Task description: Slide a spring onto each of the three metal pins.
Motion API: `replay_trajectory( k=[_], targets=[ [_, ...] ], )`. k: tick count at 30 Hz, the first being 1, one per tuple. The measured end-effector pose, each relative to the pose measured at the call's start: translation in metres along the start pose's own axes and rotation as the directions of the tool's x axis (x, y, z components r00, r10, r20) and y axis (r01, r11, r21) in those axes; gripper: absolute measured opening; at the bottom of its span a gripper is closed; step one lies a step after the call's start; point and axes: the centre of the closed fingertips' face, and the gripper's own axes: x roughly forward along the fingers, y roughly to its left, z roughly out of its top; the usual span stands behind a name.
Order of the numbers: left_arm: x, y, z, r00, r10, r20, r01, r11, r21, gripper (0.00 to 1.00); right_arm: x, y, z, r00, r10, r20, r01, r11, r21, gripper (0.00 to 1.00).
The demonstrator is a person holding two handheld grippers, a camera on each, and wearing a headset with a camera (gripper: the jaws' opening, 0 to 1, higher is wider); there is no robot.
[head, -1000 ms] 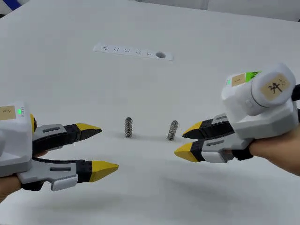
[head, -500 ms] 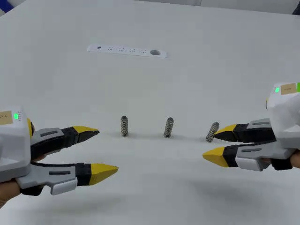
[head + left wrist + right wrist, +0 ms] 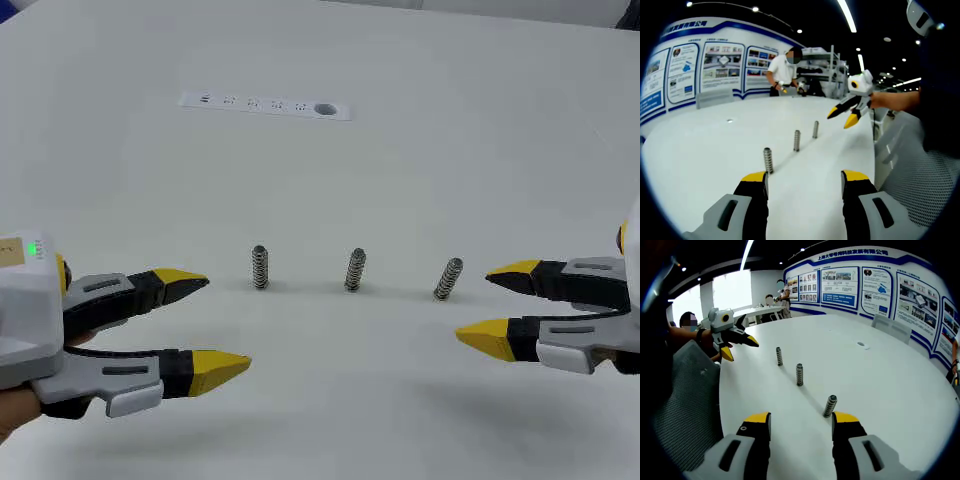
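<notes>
1. Three springs (image 3: 355,270) stood upright in a row on the counter (image 3: 400,180); the pins were hidden inside.
2. The left claw (image 3: 225,322) at 9 o'clock of the row and the right claw (image 3: 475,307) at 3 o'clock were spread and empty.
3. The task appeared complete; the next move called only for checking that each spring was seated.

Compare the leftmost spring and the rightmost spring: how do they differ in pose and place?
The leftmost spring stands straight; the rightmost spring leans, top rightward. The leftmost is nearer the left gripper, the rightmost nearer the right gripper. Both stand free on the table.
</notes>
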Motion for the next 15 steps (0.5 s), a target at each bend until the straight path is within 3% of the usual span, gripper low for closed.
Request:
replay_trajectory(
  k=[4, 15],
  targets=[
    [-0.0007, -0.0002, -0.0014, 1.0000, -0.002, 0.004, 0.002, 1.000, -0.001, 0.60, 0.0008, 0.0017, -0.0040, 0.9999, 0.003, 0.014, -0.003, 1.000, -0.019, 0.52],
    [-0.0021, 0.0020, -0.0031, 0.9999, -0.002, 0.015, 0.002, 1.000, -0.013, 0.61, -0.0014, 0.0002, -0.0049, 0.9979, -0.021, 0.061, 0.020, 1.000, 0.014, 0.58]
  ],
)
